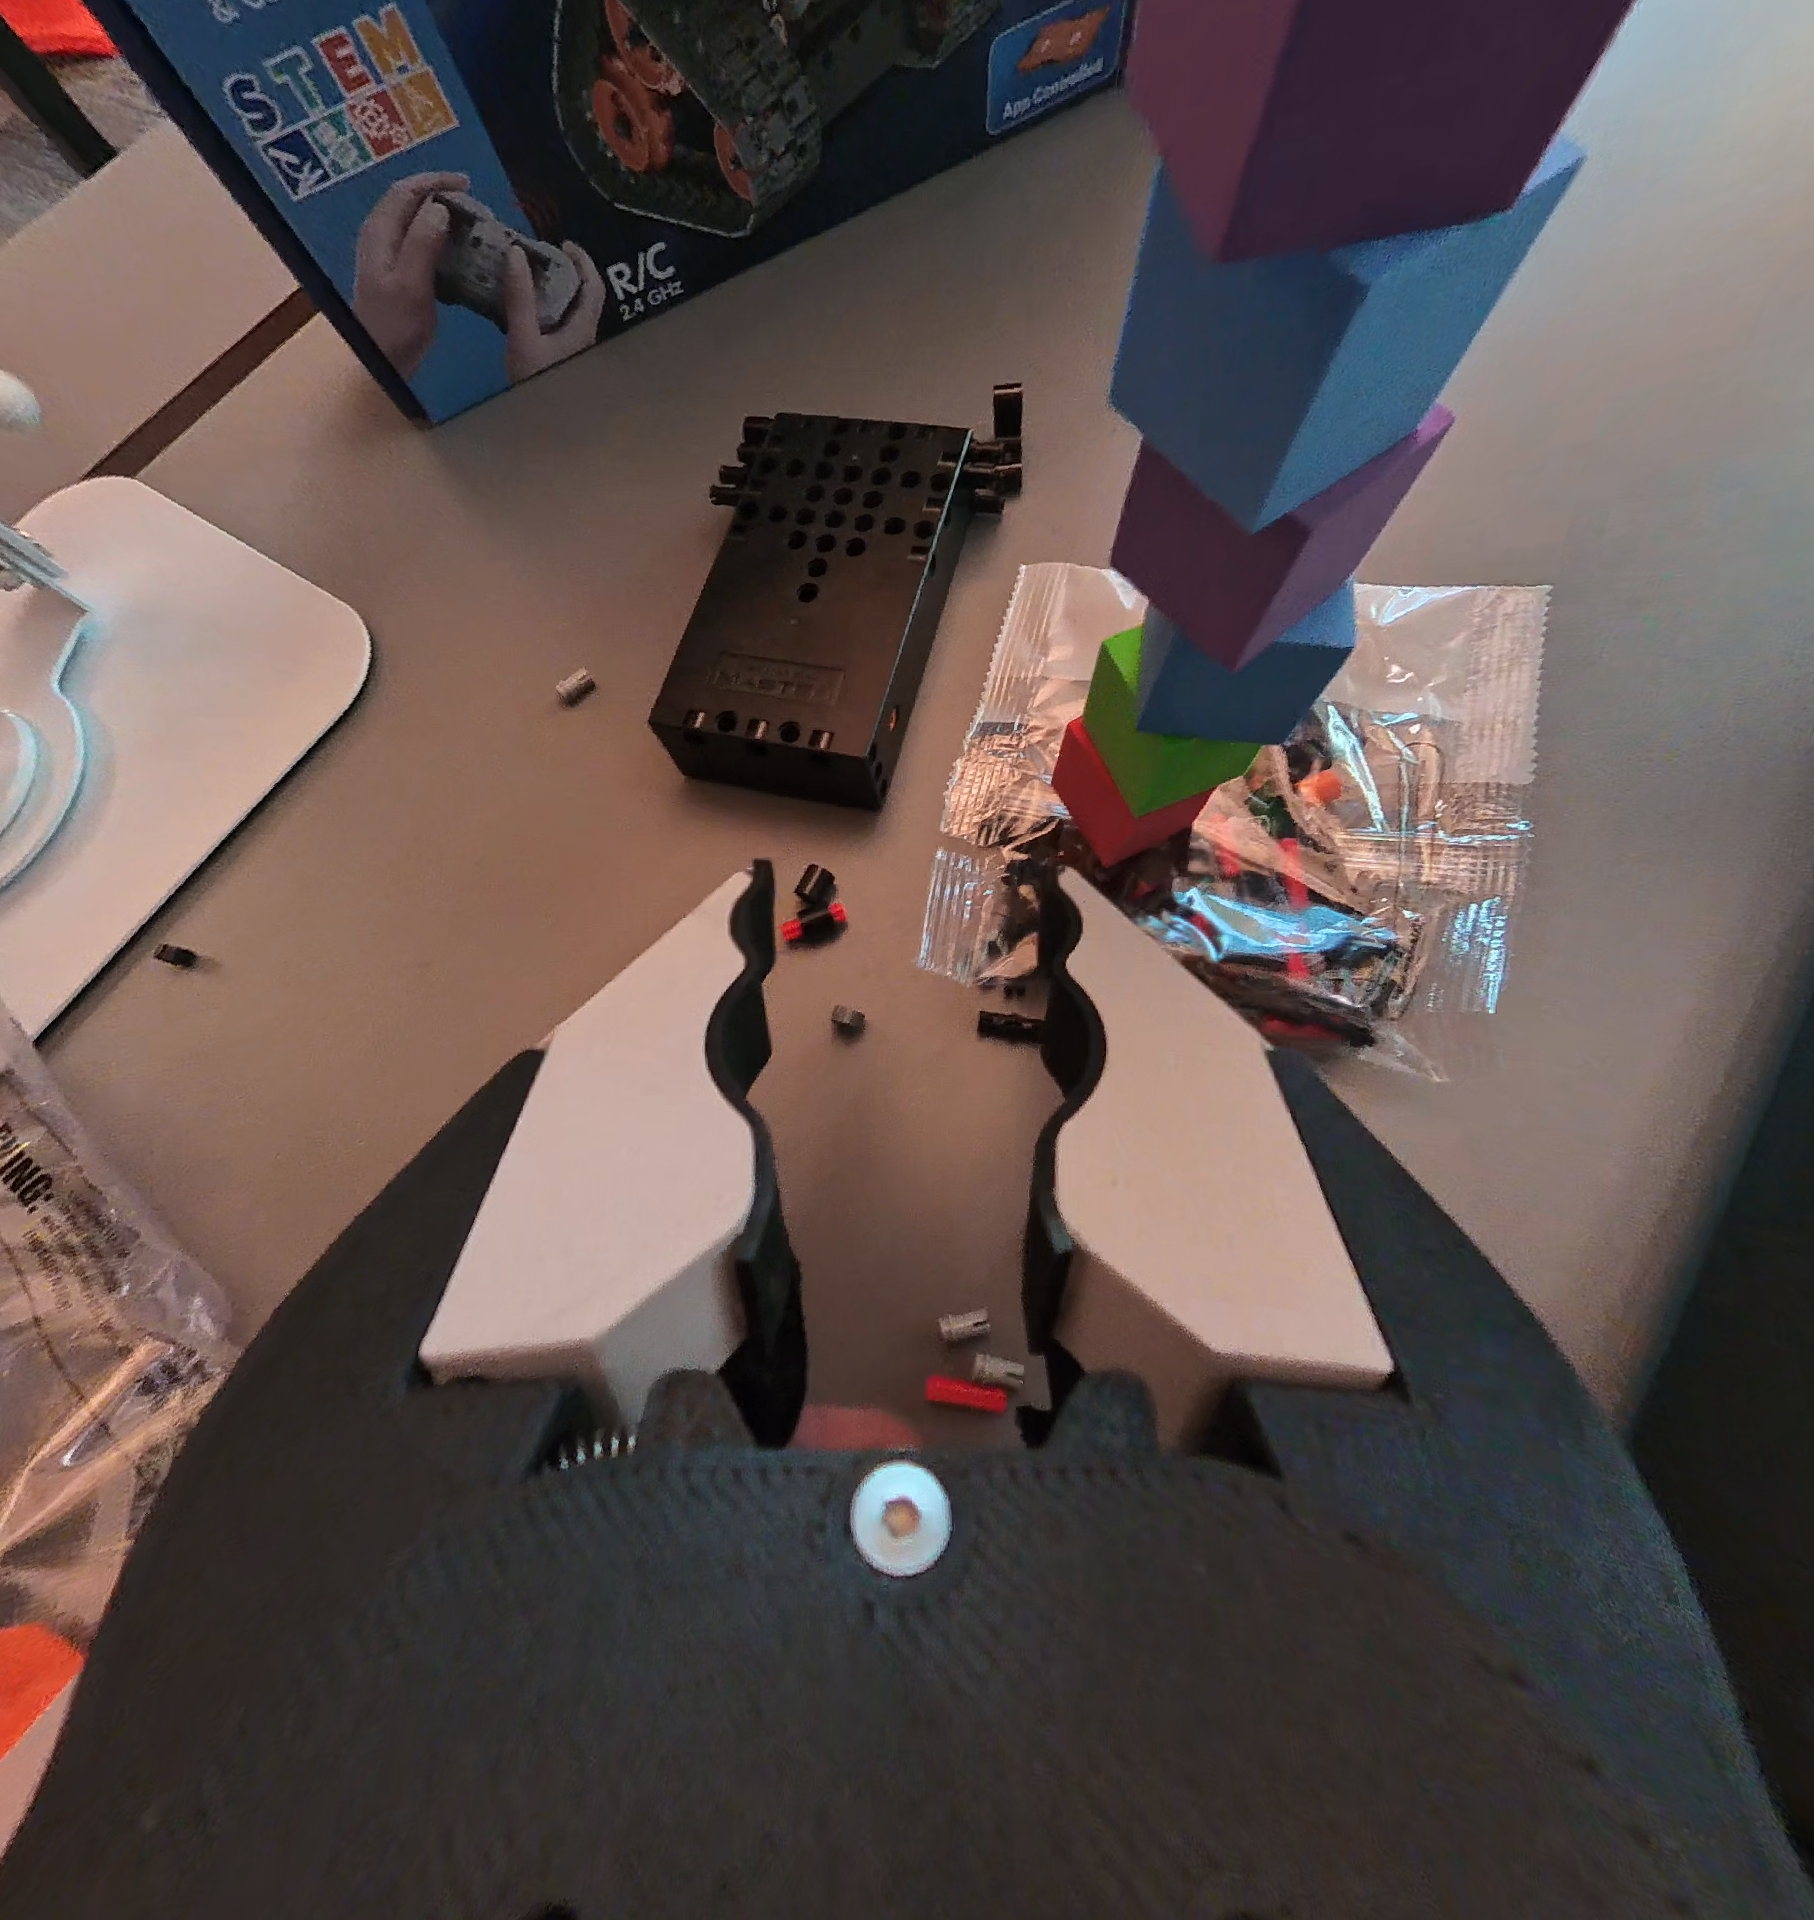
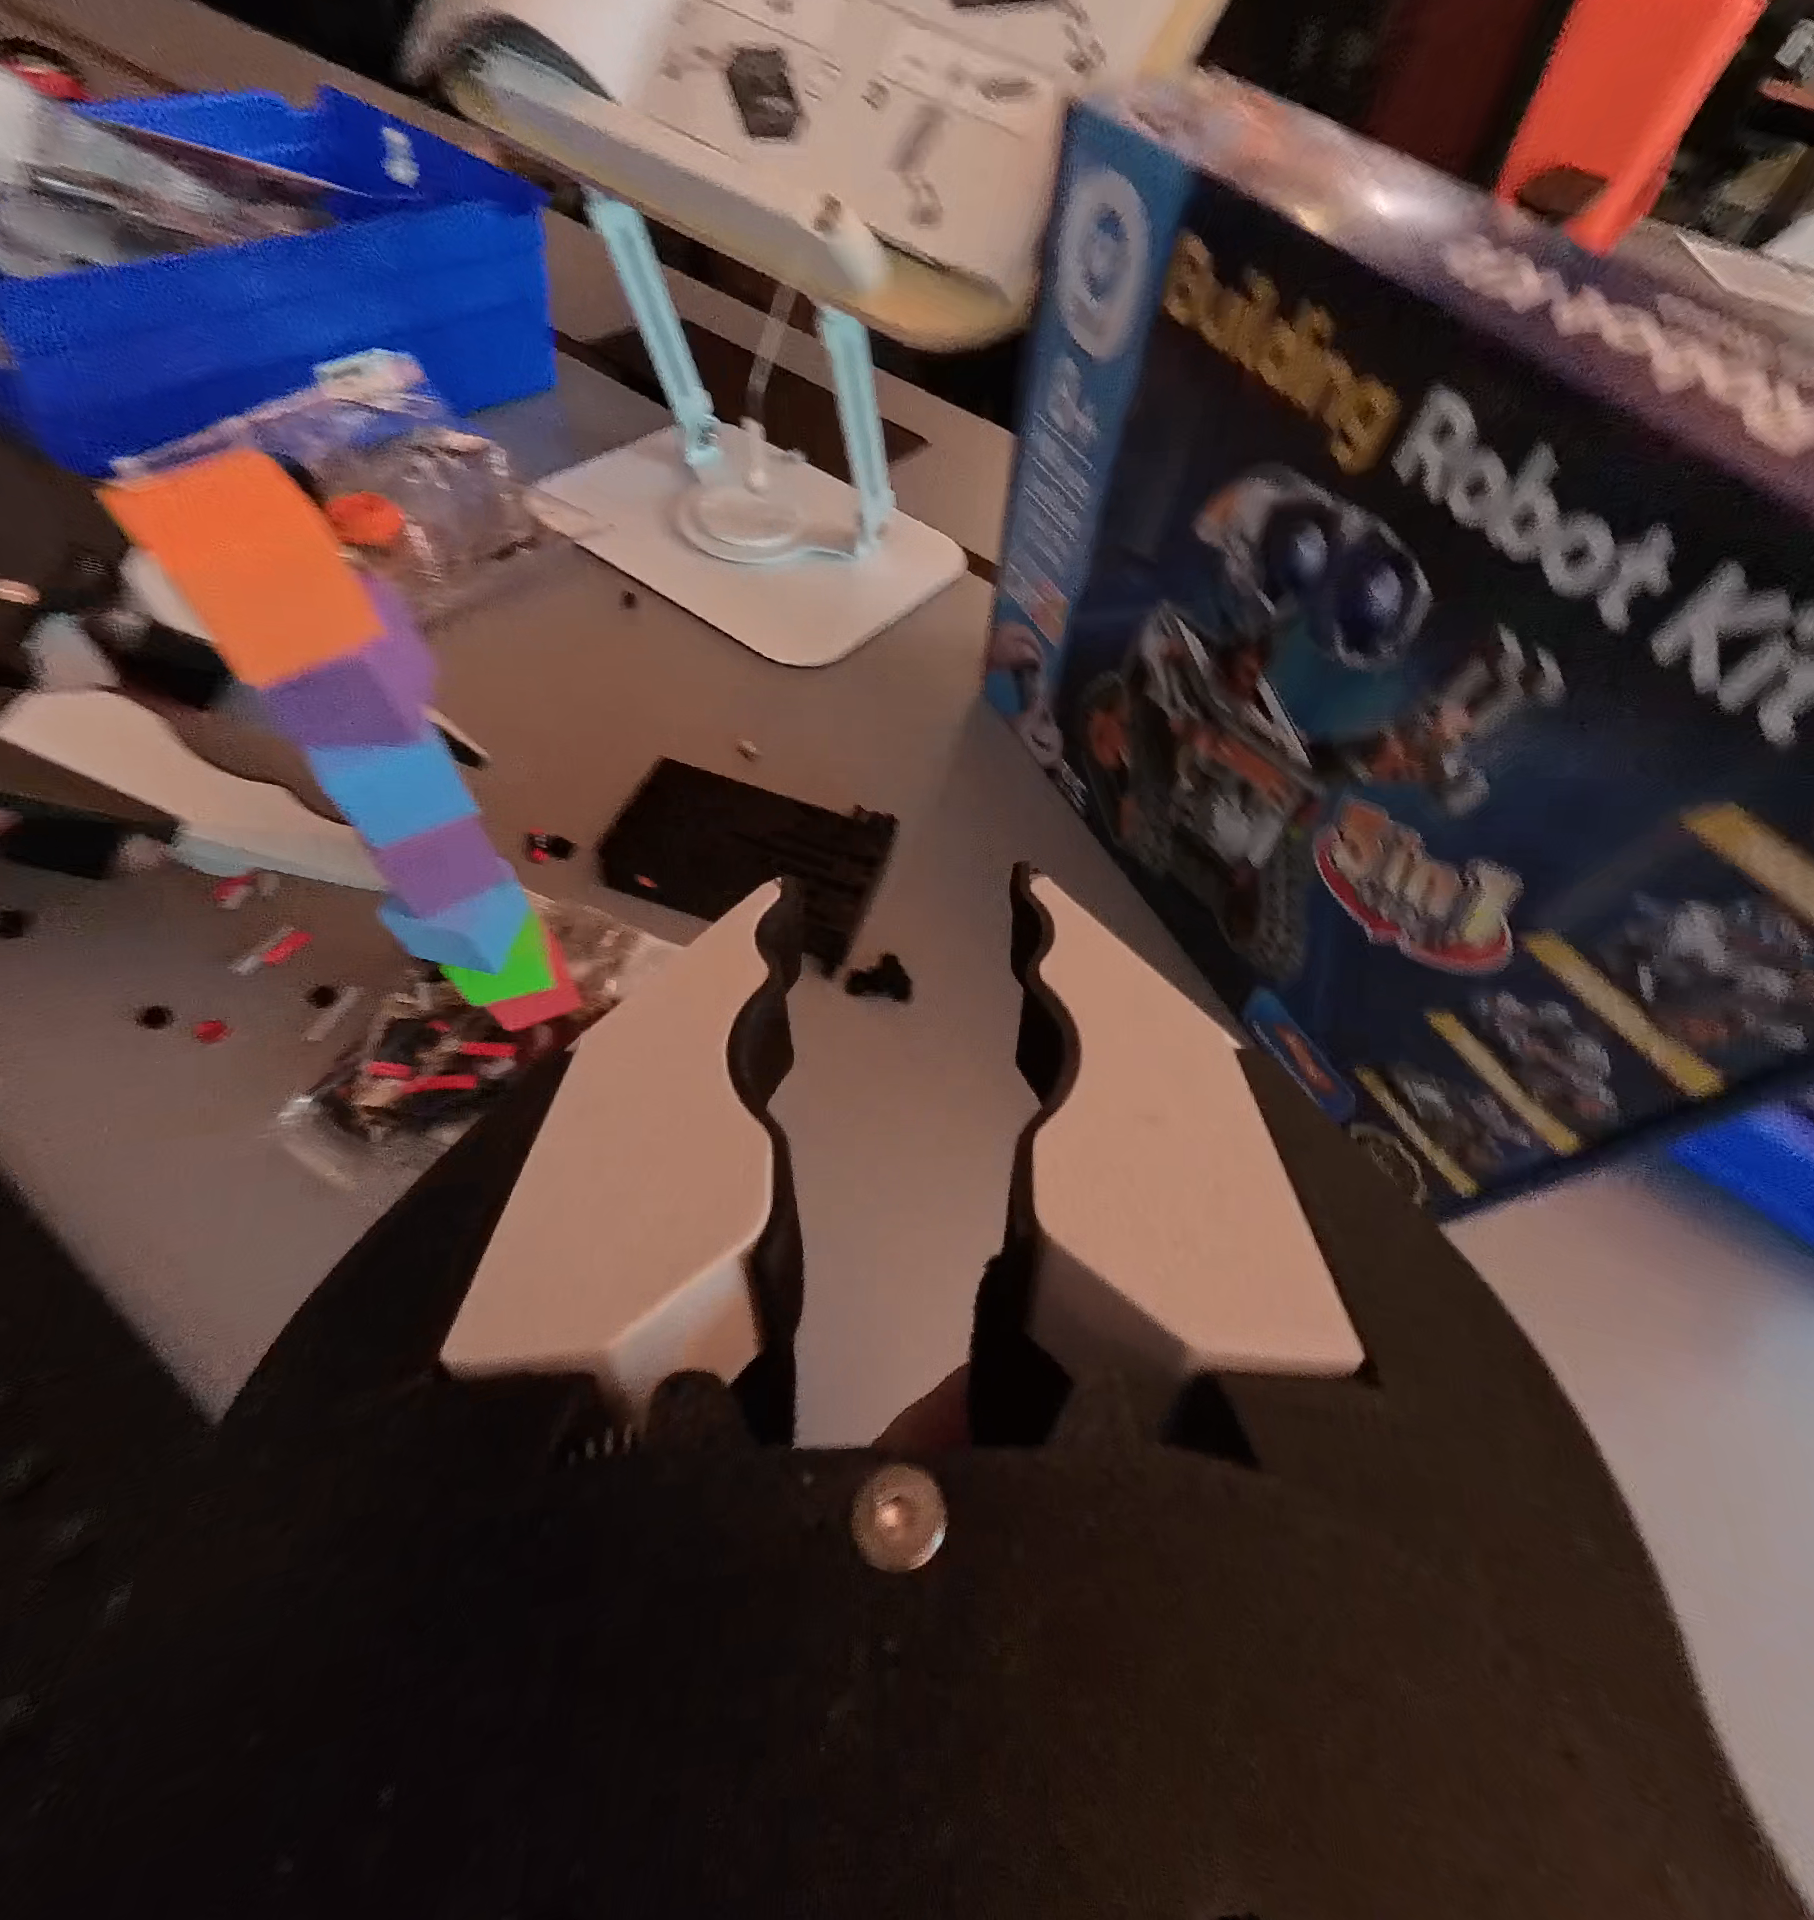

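Observation:
My left gripper (image 1: 911, 894) is open and empty, held above the grey table (image 1: 467, 935). Small loose parts lie between and just beyond its fingertips: a black bush (image 1: 818, 885), a red-and-black pin (image 1: 815, 923), a grey bush (image 1: 849, 1020). A black perforated box (image 1: 820, 613) lies ahead. A leaning tower of coloured blocks (image 1: 1246, 520) stands at the right on a clear bag of parts (image 1: 1298, 914). My right gripper (image 2: 901, 888) is open and empty, pointing at the black box (image 2: 747, 842). The tower (image 2: 404, 779) is to its left.
A large blue kit box (image 1: 570, 156) stands upright behind the black box and close on the right in the right wrist view (image 2: 1402, 675). A white stand base (image 1: 155, 675) (image 2: 778, 561) is at the left. A blue bin (image 2: 207, 281) sits far left. Another plastic bag (image 1: 30, 1247) lies near left. The tips of one gripper are about 20 cm away from the tips of the other. About 4 cm separates my left fingertips from the red-and-black pin (image 1: 815, 923). The right camera catches it too, in the right wrist view (image 2: 533, 842). About 5 cm separates my left fingertips from the grey bush (image 1: 849, 1020).

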The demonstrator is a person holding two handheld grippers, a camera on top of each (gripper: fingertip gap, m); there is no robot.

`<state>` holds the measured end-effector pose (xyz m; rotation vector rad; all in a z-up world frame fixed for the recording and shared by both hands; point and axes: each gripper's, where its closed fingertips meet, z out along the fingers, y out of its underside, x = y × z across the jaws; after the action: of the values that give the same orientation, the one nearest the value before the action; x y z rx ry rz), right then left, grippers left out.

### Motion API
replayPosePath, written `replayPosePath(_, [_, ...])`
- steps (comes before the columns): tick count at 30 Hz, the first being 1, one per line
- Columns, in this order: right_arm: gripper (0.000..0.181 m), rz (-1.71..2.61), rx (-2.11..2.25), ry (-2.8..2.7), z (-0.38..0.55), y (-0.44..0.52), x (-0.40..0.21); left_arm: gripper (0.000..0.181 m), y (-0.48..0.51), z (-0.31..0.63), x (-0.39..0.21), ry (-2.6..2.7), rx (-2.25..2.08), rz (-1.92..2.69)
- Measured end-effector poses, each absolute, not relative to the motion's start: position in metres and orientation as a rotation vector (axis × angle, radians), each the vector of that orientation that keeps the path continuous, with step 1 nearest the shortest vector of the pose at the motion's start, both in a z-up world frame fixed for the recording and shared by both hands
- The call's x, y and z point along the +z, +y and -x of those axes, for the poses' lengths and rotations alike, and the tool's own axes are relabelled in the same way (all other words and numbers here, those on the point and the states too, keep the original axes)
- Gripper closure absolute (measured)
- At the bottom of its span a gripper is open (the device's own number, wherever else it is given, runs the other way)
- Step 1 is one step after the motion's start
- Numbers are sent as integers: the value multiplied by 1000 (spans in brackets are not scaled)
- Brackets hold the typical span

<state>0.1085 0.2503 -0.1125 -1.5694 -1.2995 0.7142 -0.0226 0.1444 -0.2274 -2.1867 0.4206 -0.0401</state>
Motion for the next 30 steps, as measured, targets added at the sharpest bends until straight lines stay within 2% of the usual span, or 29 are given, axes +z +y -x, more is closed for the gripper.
replayPosePath(10, [144, 1761, 565, -1096, -138, 306, -201, 140, 147, 47, -225, 344, 77, 2179])
replayPosePath(18, [140, 1732, 357, -1131, -143, 316, -211, 141, 151, 61, -221, 288, 173, 2151])
replayPosePath(25, [140, 1693, 304, -1145, -143, 317, -210, 137, 153, 66, -219, 269, 225, 2133])
replayPosePath(30, [141, 1711, 297, -1117, -149, 322, -210, 140, 154, 66, -210, 274, 273, 2097])
